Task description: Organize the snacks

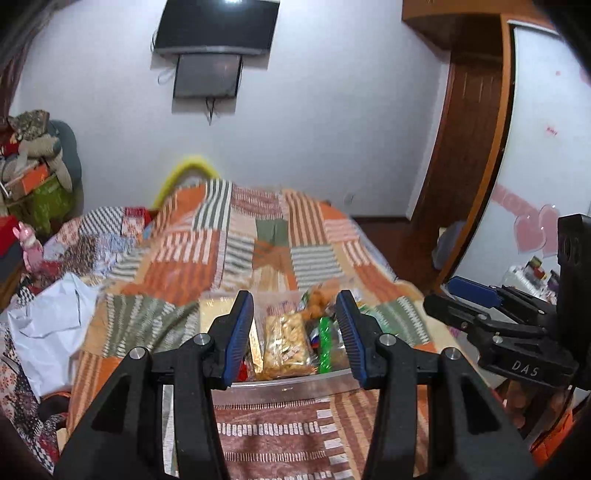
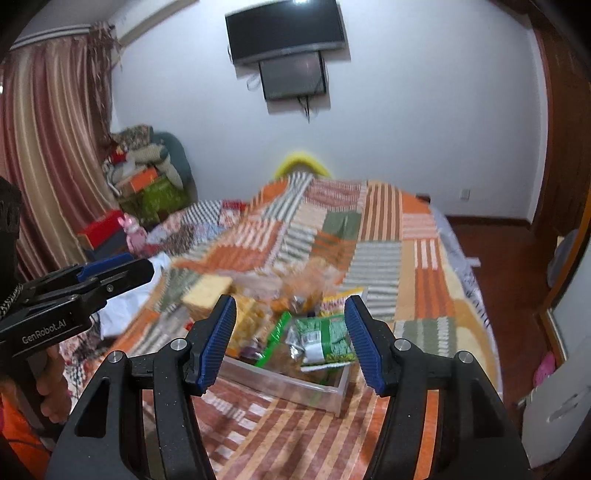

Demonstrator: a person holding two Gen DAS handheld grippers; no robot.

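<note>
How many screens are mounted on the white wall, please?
2. A large dark screen is highest on the wall; a smaller screen hangs directly below it, touching its lower edge. No others show.

A patchwork bedspread in orange, green and white fills the frame's middle. High on the white wall hangs a dark television. Striped curtains drape the left edge; a wooden wardrobe stands right.
</note>
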